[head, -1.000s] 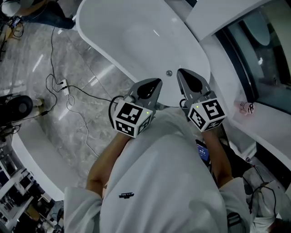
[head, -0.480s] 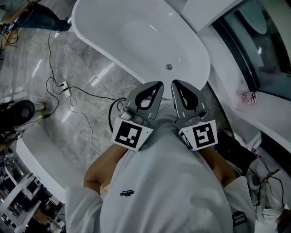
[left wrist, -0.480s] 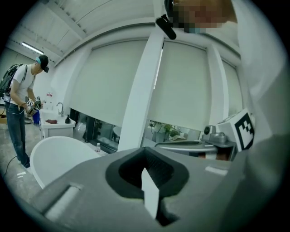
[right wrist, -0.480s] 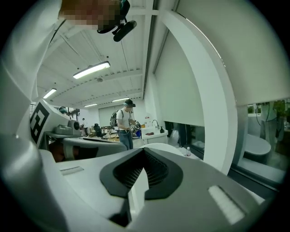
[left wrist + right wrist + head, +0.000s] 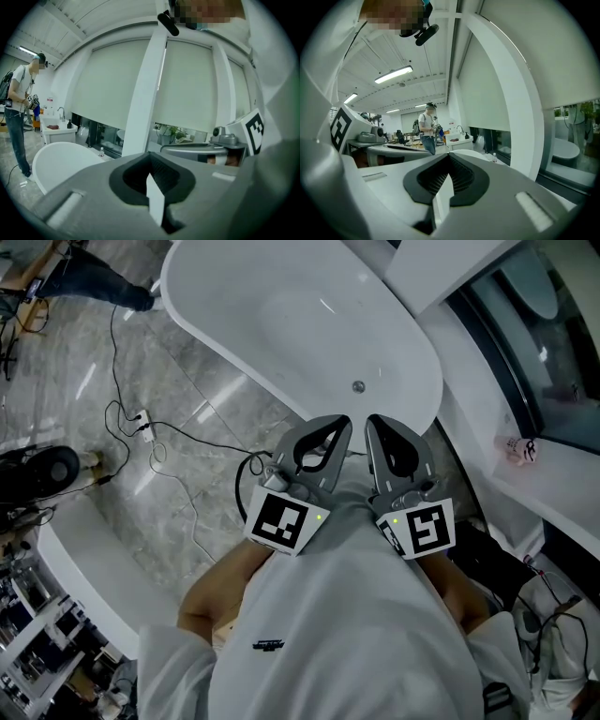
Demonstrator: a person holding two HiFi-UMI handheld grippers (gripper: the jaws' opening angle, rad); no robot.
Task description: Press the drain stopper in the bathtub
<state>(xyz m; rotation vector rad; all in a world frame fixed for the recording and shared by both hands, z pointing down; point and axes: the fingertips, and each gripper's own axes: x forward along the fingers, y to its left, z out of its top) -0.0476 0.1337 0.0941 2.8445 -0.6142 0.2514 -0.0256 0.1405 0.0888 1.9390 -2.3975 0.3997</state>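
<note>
The white oval bathtub [image 5: 281, 296] lies ahead of me, with the small round metal drain stopper [image 5: 357, 386] in its near end. My left gripper [image 5: 337, 422] and right gripper [image 5: 375, 420] are held side by side close to my chest, short of the tub's near rim and above the floor. Both are shut with nothing between the jaws. In the left gripper view the left gripper [image 5: 151, 155] points level across the room, with the bathtub [image 5: 56, 161] low at the left. The right gripper [image 5: 449, 156] also points level, and the stopper is in neither gripper view.
Black cables [image 5: 178, 432] and a power strip [image 5: 141, 418] lie on the grey marble floor left of the tub. A second white curved rim [image 5: 75, 559] is at lower left. A small bottle [image 5: 518, 448] stands on the window ledge. A person [image 5: 18, 103] stands beyond the tub.
Both grippers have drawn back from the tub's near rim toward my chest and come closer together. They stay shut throughout.
</note>
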